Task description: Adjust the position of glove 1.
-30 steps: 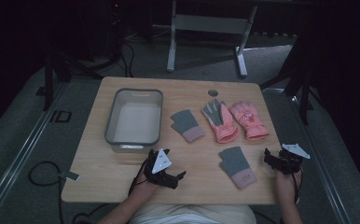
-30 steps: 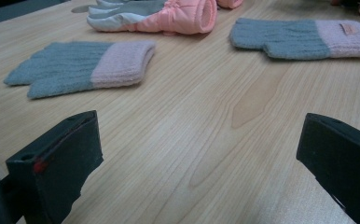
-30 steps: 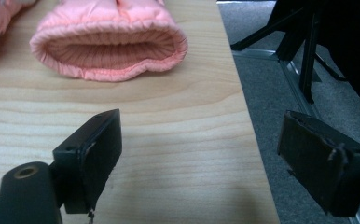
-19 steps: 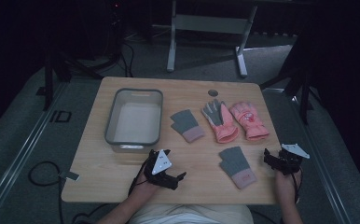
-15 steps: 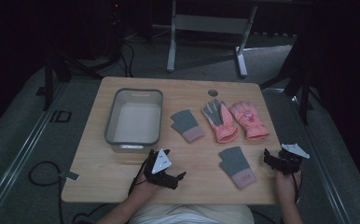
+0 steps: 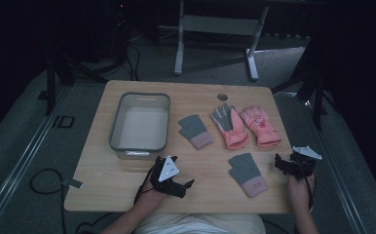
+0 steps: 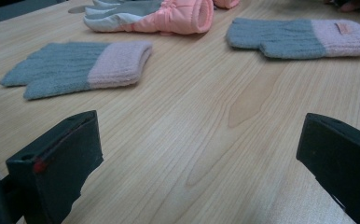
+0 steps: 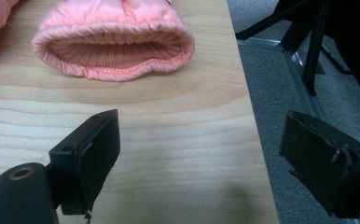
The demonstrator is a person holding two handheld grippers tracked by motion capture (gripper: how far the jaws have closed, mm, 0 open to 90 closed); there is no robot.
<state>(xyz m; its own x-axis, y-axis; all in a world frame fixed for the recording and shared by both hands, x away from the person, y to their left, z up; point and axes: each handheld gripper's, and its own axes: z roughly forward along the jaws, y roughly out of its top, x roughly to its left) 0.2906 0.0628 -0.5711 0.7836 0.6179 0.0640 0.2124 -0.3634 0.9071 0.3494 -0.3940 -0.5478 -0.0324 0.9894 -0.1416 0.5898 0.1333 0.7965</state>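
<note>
High view: the left gripper and right gripper rest at the table's near edge, jaws spread wide and empty. Between them lies a grey knit mitten; a padded pink glove lies just beyond the right gripper, near the right edge. Both are judged soft, light and limp, best pinched at the cuff.

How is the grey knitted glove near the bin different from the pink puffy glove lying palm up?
The grey knitted glove with a pale pink cuff is flat, thin and woolly; the pink padded glove with a grey palm is puffy and thick. The knitted one looks shorter; the padded one shows long separate fingers. Both lie flat on the wooden table, cuffs toward the person.
</note>
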